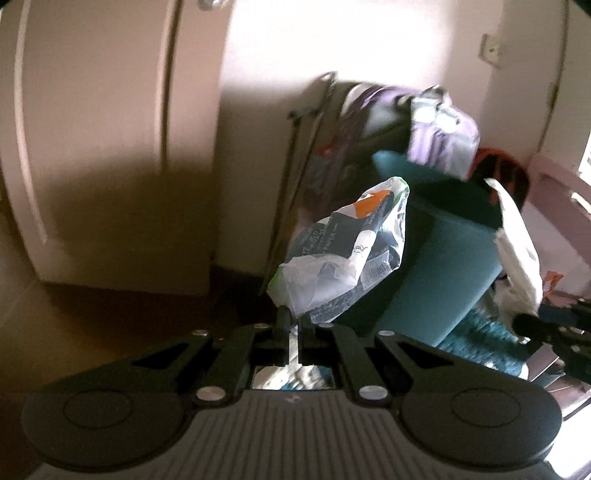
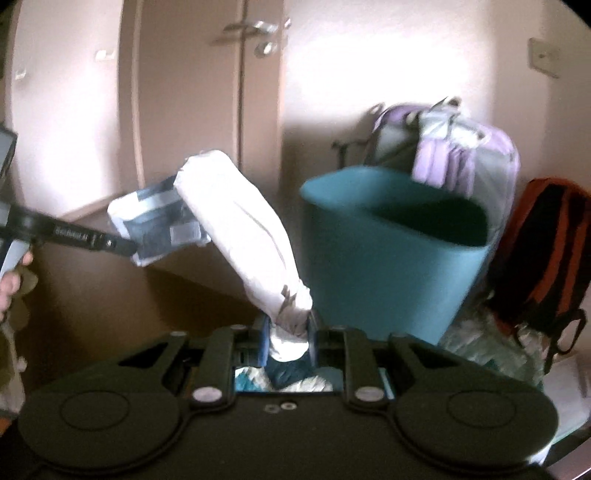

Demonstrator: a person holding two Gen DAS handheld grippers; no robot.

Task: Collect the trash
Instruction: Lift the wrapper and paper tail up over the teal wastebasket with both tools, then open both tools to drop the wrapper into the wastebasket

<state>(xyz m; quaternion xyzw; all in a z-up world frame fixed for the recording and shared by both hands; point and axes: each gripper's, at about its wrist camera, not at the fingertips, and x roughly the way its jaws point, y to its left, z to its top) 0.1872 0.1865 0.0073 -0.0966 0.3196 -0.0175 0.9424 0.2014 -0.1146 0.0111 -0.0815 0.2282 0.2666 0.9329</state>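
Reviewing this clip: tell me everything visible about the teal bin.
The teal bin is a smooth, plastic-looking tub with rounded corners and an open top; its inside looks dark, contents not discernible. It stands upright on the floor near the wall, beyond both tongs. Purple clothing hangs just behind its rim, and an orange-and-black backpack sits at its right. In the left wrist view the printed plastic bag overlaps its front; contact cannot be told. Neither tongs touch it.

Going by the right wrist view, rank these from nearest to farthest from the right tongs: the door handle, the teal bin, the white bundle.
1. White bundle: clamped in the right tongs, leaning up and left.
2. Teal bin: just beyond, to the right.
3. Door handle: farthest, high on the door, upper left.
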